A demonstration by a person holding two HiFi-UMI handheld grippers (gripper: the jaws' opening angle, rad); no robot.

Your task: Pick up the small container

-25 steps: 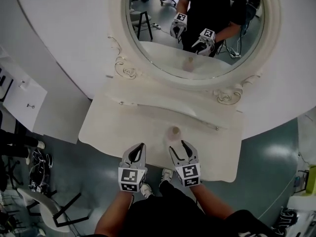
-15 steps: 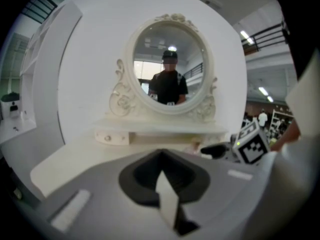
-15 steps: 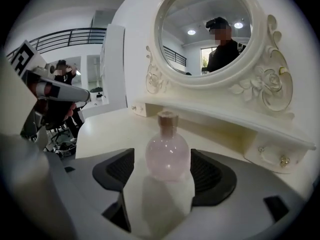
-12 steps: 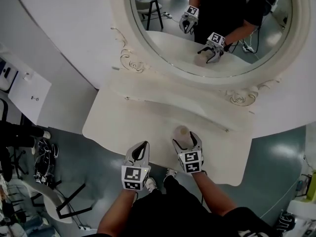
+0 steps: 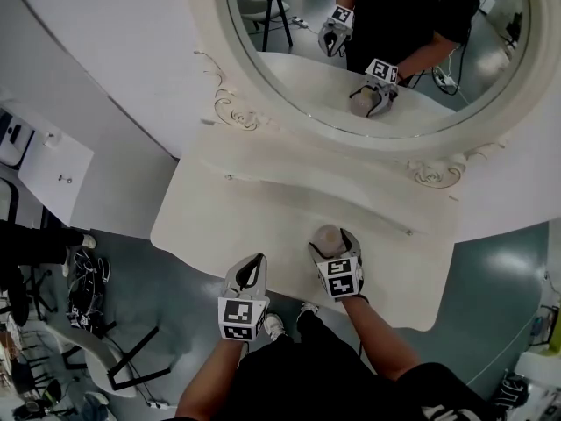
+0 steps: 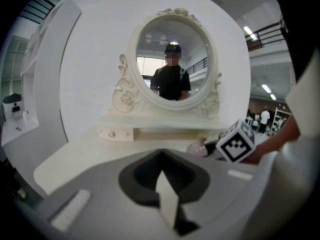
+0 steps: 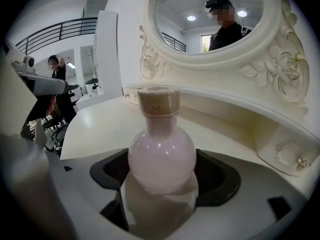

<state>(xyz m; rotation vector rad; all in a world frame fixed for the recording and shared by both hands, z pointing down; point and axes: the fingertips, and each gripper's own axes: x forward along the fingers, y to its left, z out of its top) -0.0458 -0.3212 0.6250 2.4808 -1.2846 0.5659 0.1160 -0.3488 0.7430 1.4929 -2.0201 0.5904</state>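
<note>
The small container is a round pink glass bottle [image 5: 329,235] with a cork, standing upright on the cream dressing table [image 5: 237,217]. My right gripper [image 5: 332,242] reaches around it from the near side. In the right gripper view the bottle [image 7: 161,154] fills the space between the black pads [image 7: 112,171]; the jaws are opening and I see no squeeze on the glass. My left gripper [image 5: 253,261] hovers at the table's front edge, left of the bottle, with its jaws together and nothing in them. The left gripper view catches the bottle [image 6: 197,148] off to the right.
An oval mirror [image 5: 289,33] in an ornate frame rises behind the table, above a low shelf with small drawers [image 7: 287,156]. A white wall panel [image 5: 53,165] stands at the left. A white chair [image 5: 96,362] sits on the floor at lower left.
My right gripper has moved forward until the bottle sits between its jaws, which stand wider than before. The left gripper has kept its place at the front edge.
</note>
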